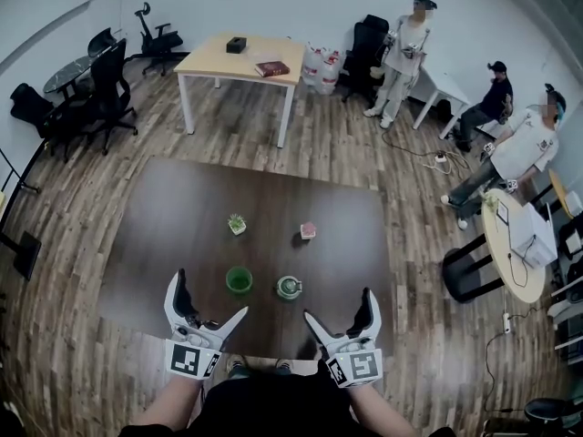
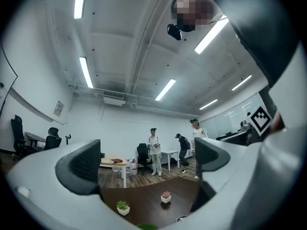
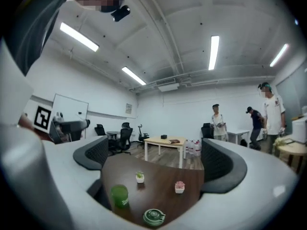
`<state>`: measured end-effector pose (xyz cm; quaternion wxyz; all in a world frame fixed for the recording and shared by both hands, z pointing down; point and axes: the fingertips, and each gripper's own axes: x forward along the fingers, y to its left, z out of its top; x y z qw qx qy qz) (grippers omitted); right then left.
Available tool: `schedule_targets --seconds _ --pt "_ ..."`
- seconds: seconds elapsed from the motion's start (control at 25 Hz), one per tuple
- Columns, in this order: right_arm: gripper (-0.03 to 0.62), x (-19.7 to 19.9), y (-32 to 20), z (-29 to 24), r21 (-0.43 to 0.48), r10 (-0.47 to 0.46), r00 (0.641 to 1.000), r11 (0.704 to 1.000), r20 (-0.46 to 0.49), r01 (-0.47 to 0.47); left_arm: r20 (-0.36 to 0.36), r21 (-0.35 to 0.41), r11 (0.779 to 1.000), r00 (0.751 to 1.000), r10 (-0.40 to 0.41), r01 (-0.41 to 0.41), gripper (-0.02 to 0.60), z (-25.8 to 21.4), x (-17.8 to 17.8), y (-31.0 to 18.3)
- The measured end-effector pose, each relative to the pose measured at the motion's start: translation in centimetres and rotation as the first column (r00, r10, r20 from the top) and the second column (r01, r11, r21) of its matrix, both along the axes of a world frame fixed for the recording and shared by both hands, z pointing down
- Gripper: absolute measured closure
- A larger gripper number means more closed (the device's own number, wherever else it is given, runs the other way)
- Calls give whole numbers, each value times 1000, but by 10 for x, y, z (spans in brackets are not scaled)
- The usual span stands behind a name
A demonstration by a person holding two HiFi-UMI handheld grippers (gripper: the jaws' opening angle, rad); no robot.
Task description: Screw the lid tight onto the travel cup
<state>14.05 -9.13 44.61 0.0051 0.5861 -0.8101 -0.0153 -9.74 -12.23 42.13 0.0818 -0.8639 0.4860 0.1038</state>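
On the dark table [image 1: 164,244] in this office, the green cup [image 1: 239,279] and its lid [image 1: 289,287] stand apart just ahead of you, while your left gripper [image 1: 211,297] and right gripper [image 1: 339,306] hover spread wide and empty, probably so each can take one piece.

Travel cup [image 1: 239,279]: one. Lid [image 1: 289,287]: one. Potted plants [image 1: 237,224] [image 1: 308,230]: two. Grippers [image 1: 212,291] [image 1: 338,303]: two. People standing or sitting behind [image 1: 401,57] [image 1: 487,103] [image 1: 519,148]: three.
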Motion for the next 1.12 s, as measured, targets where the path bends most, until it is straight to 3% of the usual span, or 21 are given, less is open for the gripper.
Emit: schedule_targets --seconds 0.2,0.36,0.56,0.72,0.96,1.12 --pt "-6 2 -18 6 -24 -24 998 999 -49 23 51 -32 999 999 -9 11 -8 27 4 -7" --pt "-6 7 -22 12 -40 -4 998 999 -60 1 128 -177 984 992 16 7 -8 90 8 -18" --pt "-4 7 -27 30 -80 -13 995 997 -102 5 143 -307 952 988 55 -9 -8 180 16 -49" --pt "-4 8 -39 54 -125 -13 991 992 -137 -4 169 -298 954 981 98 -44 -8 255 31 -82" --pt "-4 -3 -50 94 -187 -28 987 982 -157 -2 217 -431 902 968 123 -17 -8 350 36 -110" --pt "-4 -6 -61 131 -243 -46 986 970 -162 6 224 -471 882 964 141 -19 -8 382 45 -126"
